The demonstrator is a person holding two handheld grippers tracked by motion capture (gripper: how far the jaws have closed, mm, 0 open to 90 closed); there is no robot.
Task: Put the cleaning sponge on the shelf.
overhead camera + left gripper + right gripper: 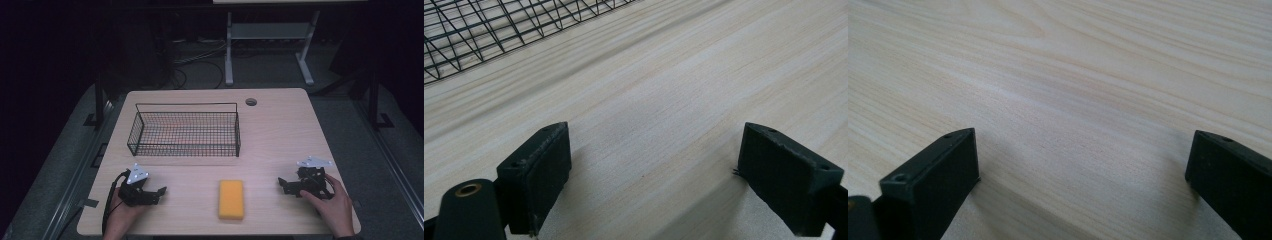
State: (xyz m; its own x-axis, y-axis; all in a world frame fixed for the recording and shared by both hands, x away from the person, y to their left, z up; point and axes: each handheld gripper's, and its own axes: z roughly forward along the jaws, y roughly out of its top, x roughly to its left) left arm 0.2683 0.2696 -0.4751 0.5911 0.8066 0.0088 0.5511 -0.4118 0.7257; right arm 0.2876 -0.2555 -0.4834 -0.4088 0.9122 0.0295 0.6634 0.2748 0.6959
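The left tool (161, 191) rests on the near left part of the worktop (280, 130), held by the left hand (122, 212). Its 2 jaws stand wide apart and released, with only bare wood between them. In the left gripper view the pads (541, 175) lie low over the wood, and the basket (484, 30) shows at the far left.

The right tool (283, 185) rests on the near right part, under the right hand (332, 205). Its 2 jaws are also released and wide apart, and they grasp nothing.

The yellow sponge (231, 199) lies flat between the 2 tools, near the front edge, apart from both. Both tools point toward it.

The black wire basket (185, 131) stands farther back, left of the middle, well apart from the sponge. A small round hole (251, 102) sits near the far edge.
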